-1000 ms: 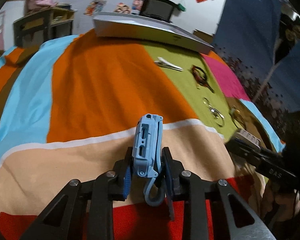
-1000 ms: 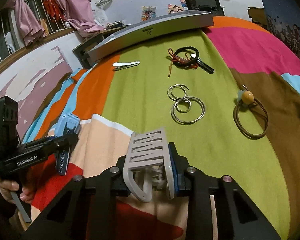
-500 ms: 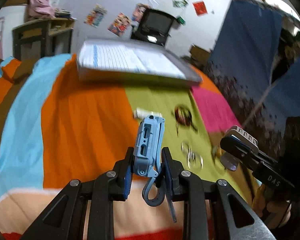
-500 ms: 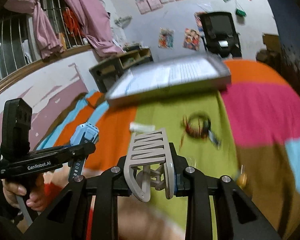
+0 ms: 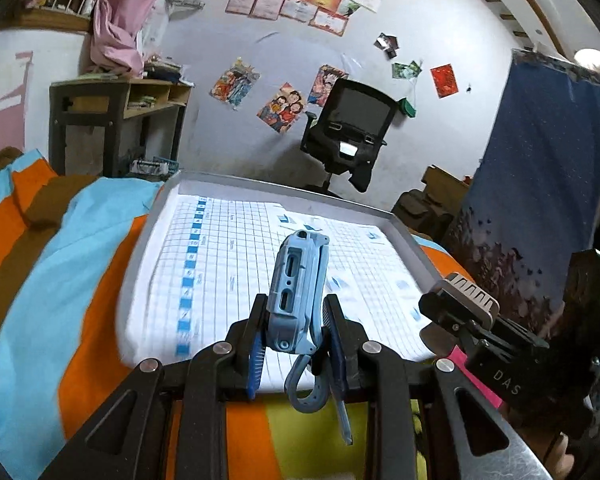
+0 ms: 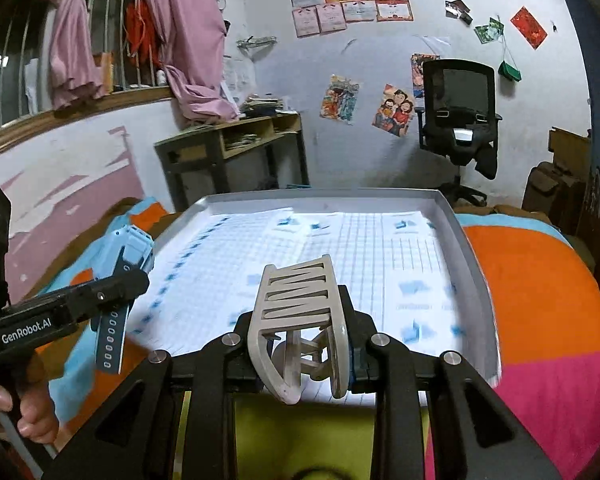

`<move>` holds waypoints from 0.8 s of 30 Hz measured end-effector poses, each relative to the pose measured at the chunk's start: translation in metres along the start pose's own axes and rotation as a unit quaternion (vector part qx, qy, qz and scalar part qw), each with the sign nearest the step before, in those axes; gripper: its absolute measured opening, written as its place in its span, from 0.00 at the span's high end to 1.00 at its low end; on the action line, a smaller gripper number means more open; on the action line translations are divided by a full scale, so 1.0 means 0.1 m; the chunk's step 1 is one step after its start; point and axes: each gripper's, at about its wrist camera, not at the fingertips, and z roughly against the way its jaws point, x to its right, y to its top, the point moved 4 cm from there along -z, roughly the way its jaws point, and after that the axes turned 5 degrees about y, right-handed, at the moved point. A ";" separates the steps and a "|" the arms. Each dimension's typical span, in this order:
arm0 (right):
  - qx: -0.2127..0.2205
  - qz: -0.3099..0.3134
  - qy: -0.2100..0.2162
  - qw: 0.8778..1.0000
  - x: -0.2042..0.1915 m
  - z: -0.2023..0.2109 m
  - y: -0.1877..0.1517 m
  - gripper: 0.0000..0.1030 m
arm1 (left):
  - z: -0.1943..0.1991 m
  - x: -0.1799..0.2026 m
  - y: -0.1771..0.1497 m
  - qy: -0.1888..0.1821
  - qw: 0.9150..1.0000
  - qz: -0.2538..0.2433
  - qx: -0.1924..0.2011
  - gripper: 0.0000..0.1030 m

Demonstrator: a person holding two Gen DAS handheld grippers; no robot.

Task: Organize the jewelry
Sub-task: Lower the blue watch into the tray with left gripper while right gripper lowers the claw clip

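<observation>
dim indoor light | glare on tray [image 5: 404, 236] paper | fisheye edges dark (bent) | slight blur

Both loads raised — now over tray [image 6: 474, 264], blanket behind

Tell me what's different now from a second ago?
Both grippers lifted and went forward from the striped blanket to the gray tray; the rings and hair ties dropped out of view. The left gripper still grips the blue watch, and the right gripper still grips the beige hair claw. Nothing let go.
</observation>
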 end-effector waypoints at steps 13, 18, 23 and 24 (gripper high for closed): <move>-0.014 -0.036 -0.002 0.999 0.25 -0.39 -0.14 0.56 | -0.42 -0.09 -0.20 0.039 0.999 0.021 -0.031 0.47; 0.013 -0.041 -0.004 0.999 0.28 -0.13 -0.07 0.46 | -0.20 -0.05 -0.16 0.058 0.998 0.026 0.010 0.24; 0.059 -0.025 -0.014 0.998 0.22 0.40 0.10 0.28 | 0.25 0.05 -0.08 0.070 0.996 0.021 0.050 0.08; 0.072 -0.021 -0.015 0.997 0.20 0.55 0.14 0.24 | 0.40 0.09 -0.07 0.075 0.995 0.017 0.065 0.04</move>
